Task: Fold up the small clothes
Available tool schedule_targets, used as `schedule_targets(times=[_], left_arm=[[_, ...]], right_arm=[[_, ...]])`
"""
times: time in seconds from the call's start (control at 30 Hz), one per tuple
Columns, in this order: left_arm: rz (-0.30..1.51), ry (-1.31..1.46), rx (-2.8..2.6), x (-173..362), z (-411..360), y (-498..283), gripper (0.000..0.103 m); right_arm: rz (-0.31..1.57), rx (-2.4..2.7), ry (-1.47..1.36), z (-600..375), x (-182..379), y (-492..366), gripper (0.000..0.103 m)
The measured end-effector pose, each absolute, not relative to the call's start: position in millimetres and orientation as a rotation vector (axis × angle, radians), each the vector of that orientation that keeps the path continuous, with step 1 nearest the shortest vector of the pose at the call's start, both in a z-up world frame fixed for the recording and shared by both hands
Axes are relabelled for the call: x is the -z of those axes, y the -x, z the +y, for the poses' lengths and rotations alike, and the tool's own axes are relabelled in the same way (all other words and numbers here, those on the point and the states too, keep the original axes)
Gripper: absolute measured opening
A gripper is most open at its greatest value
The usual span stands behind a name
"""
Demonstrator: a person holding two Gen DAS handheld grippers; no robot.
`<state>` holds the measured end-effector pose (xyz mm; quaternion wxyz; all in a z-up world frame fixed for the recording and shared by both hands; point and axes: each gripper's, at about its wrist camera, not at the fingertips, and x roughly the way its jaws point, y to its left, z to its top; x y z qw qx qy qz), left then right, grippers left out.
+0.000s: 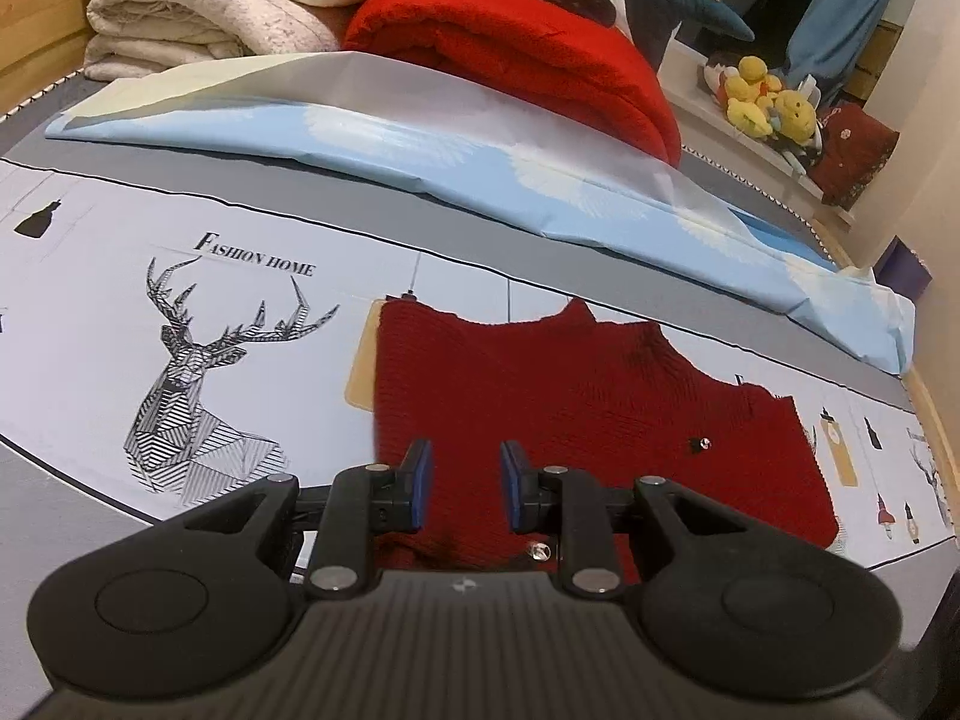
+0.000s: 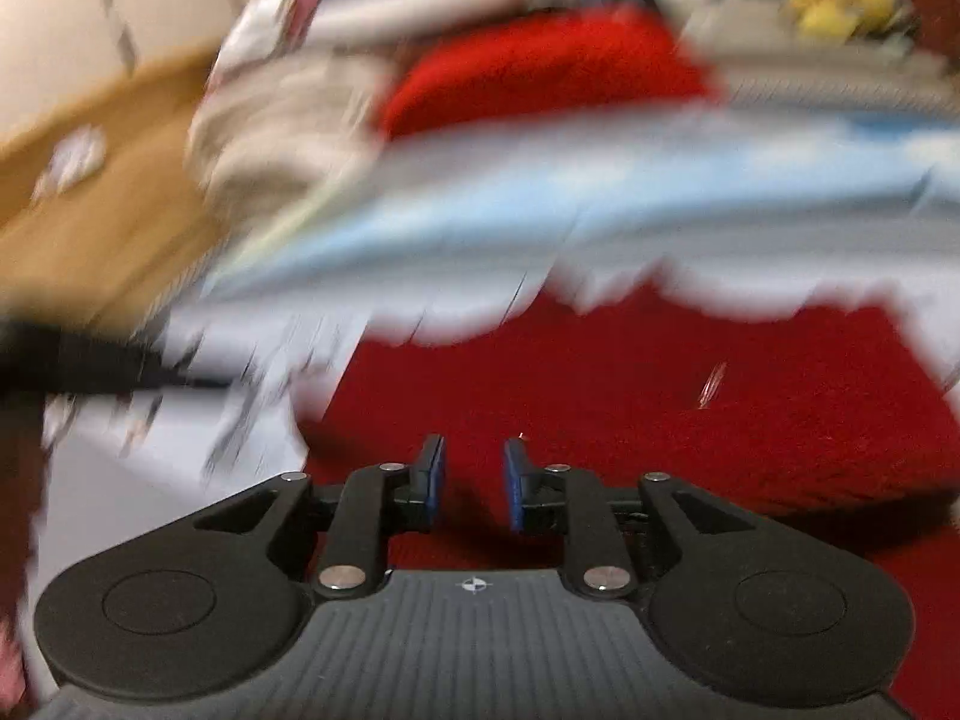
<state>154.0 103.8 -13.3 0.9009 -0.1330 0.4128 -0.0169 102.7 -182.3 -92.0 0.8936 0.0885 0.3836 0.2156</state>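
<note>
A dark red knitted sweater (image 1: 570, 396) lies flat on the printed bed sheet (image 1: 192, 372), with a small shiny stud (image 1: 699, 444) on its right half. My left gripper (image 1: 465, 450) hovers over the sweater's near left part. Its blue pads (image 1: 420, 480) stand a little apart with nothing pinched between them. The right wrist view is heavily motion-blurred. In it the same sweater (image 2: 690, 420) fills the lower right. My right gripper (image 2: 474, 447) is over the sweater's near edge, with a narrow gap between its jaws and only the cloth below showing through.
Behind the sweater lies a folded light blue sheet (image 1: 420, 162). A bright red blanket (image 1: 528, 54) and white blankets (image 1: 198, 6) are stacked at the back. Yellow plush toys (image 1: 768, 102) sit on a ledge at the right. A blurred dark shape (image 2: 90, 360) crosses the left of the right wrist view.
</note>
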Motion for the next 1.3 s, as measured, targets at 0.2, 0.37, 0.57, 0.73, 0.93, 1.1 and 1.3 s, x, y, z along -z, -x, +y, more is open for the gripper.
schedule_targets(times=[0.2, 0.37, 0.57, 0.73, 0.93, 1.1, 1.3], left_arm=[[0.858, 0.289, 0.015, 14.0, 114.2, -155.4, 0.026], [0.869, 0.278, 0.013, 18.8, 110.3, -158.0, 0.026], [0.894, 0.36, -0.052, 32.6, 124.2, -169.4, 0.026], [0.928, 0.473, -0.059, 50.2, 128.3, -177.8, 0.026], [1.05, 0.497, -0.016, 76.0, 112.8, -181.0, 0.026], [1.215, 0.544, 0.024, 108.6, 100.8, -175.8, 0.026], [1.215, 0.441, 0.036, 115.2, 83.4, -178.5, 0.027]], right_arm=[[0.839, -0.333, -0.322, -200.4, 75.7, -91.7, 0.027], [0.747, -0.196, -0.404, -231.8, 69.3, -92.8, 0.032], [0.783, -0.104, -0.378, -246.8, 94.5, -103.1, 0.032], [0.777, -0.054, -0.441, -272.2, 94.8, -112.6, 0.032], [0.857, 0.023, -0.53, -300.1, 105.5, -121.6, 0.032], [0.936, 0.07, -0.59, -309.8, 117.6, -126.8, 0.032], [0.952, 0.063, -0.605, -307.5, 119.5, -126.5, 0.032]])
